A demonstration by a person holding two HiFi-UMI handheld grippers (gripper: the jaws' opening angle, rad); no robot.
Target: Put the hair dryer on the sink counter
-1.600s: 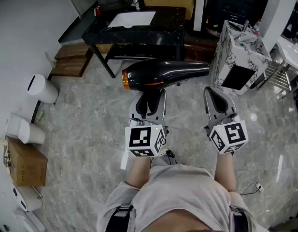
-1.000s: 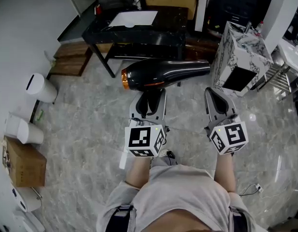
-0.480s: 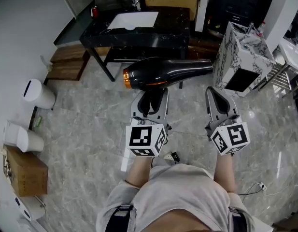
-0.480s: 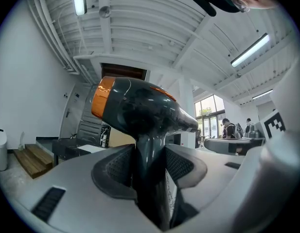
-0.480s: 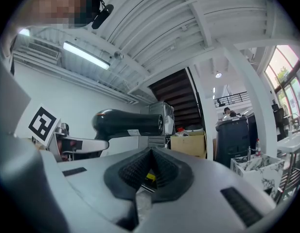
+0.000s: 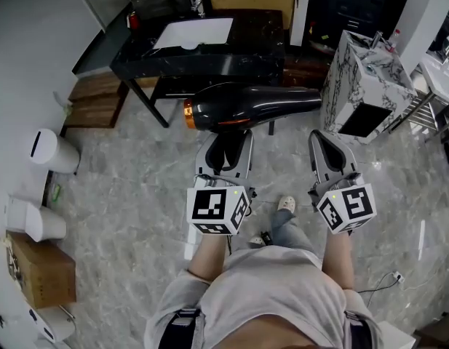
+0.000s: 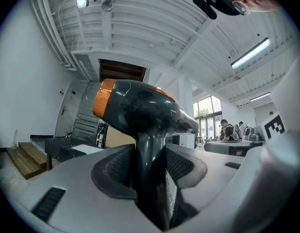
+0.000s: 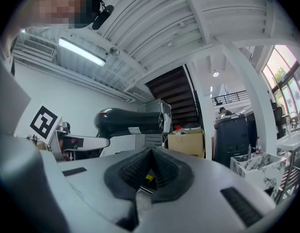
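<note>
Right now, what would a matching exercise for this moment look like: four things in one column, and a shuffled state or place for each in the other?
Things:
1. hair dryer
2. left gripper
3. right gripper
4. sink counter

States:
A. shut, nothing between its jaws
B. black, standing ahead, dryer not on it
C. in the air, barrel level, orange end to the left
D. clamped on the dryer's handle

Pairs: 1-C, 2-D, 3-A, 4-B
</note>
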